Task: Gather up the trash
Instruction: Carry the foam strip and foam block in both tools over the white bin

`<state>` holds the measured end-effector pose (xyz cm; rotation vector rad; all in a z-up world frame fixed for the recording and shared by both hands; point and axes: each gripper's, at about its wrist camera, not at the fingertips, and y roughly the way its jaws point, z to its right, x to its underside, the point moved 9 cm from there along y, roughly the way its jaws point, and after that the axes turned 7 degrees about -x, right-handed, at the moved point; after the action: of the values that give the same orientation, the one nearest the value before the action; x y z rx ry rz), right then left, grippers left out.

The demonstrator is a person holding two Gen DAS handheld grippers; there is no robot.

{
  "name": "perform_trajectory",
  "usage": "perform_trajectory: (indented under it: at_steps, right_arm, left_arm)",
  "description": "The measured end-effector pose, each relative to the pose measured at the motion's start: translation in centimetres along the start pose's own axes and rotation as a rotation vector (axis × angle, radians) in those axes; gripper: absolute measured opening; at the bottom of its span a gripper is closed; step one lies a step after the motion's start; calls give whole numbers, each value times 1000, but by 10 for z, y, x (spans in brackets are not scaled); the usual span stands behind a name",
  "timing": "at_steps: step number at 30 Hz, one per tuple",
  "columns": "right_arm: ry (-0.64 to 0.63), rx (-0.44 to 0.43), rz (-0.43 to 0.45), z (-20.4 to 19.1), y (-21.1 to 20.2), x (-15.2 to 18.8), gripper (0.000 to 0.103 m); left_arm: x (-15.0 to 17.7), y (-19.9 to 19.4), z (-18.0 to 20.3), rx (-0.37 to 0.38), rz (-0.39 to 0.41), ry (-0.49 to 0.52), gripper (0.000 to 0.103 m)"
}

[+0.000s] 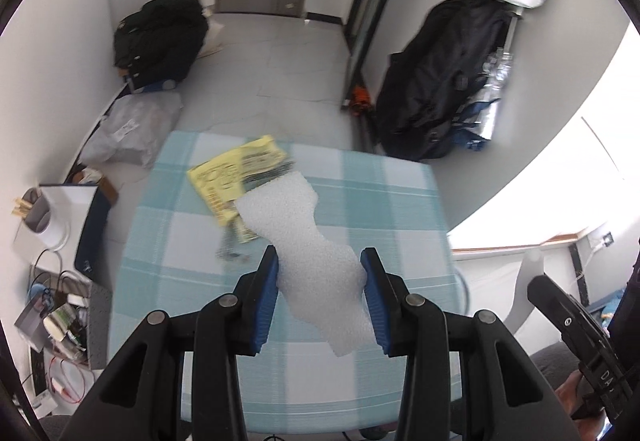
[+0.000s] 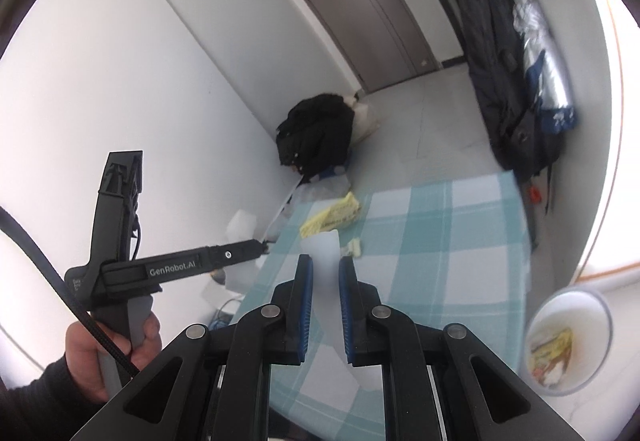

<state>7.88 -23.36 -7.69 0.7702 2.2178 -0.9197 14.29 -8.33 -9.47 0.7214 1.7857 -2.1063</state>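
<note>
My left gripper [image 1: 320,255] is shut on a white foam sheet [image 1: 296,217], which hangs above the table [image 1: 380,201] with its teal and white checked cloth. A yellow wrapper [image 1: 236,177] lies on the far left part of the cloth, with small scraps [image 1: 244,233] just in front of it. My right gripper [image 2: 325,261] is shut on a thin whitish sheet [image 2: 324,245] that stands up between its blue pads. The yellow wrapper [image 2: 332,215] lies beyond it. A hand holds the left gripper [image 2: 260,247] at the left of the right wrist view.
A white-rimmed bin [image 2: 600,305] stands right of the table with wrappers inside. Black bags [image 1: 160,37] lie on the floor by the wall. A dark coat [image 1: 444,77] hangs at the right. A mug [image 1: 44,217], cables and boxes crowd the left side.
</note>
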Motion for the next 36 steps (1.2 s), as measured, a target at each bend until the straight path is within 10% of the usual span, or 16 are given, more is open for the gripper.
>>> perform_trajectory:
  at_steps: [18, 36]
  right_arm:
    - [-13, 347, 230, 120, -181, -87, 12]
    - [402, 444, -17, 322, -106, 65, 12]
  left_arm:
    - [-3, 44, 207, 274, -51, 266, 35]
    - [80, 174, 278, 289, -422, 360, 35]
